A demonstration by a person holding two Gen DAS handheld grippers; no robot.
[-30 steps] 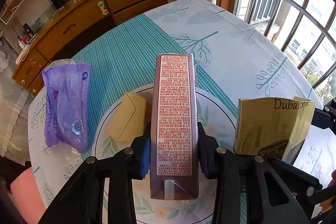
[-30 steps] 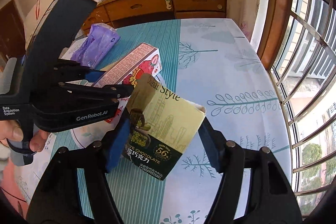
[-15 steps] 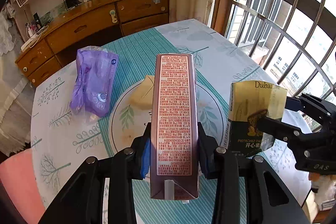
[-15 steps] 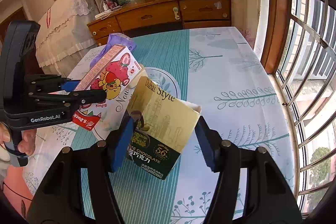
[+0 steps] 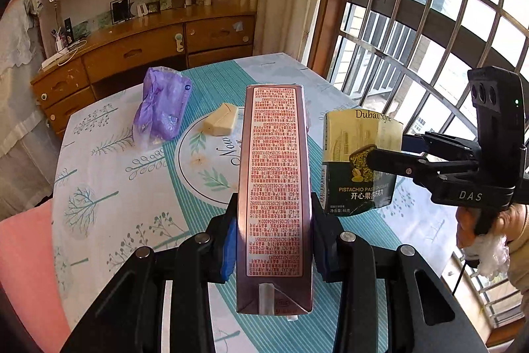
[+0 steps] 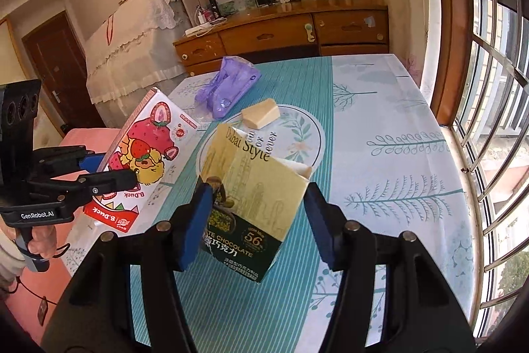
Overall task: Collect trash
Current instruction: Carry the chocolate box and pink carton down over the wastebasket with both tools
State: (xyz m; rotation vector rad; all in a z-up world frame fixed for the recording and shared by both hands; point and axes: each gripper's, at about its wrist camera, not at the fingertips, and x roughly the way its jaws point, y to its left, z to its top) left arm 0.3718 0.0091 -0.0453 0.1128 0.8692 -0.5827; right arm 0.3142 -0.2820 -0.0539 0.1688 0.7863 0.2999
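Observation:
My left gripper is shut on a tall strawberry carton and holds it in the air above the table; the carton also shows in the right wrist view. My right gripper is shut on an open yellow-and-green chocolate box, also lifted; it shows in the left wrist view. A purple plastic wrapper and a small beige box lie on the table further off.
The table has a teal and white cloth with a round leaf print. A pink seat stands at the left. A wooden sideboard stands behind the table. Barred windows run along the right.
Both grippers have risen and pulled back from the table with their boxes still held. The wrapper and beige box look farther away.

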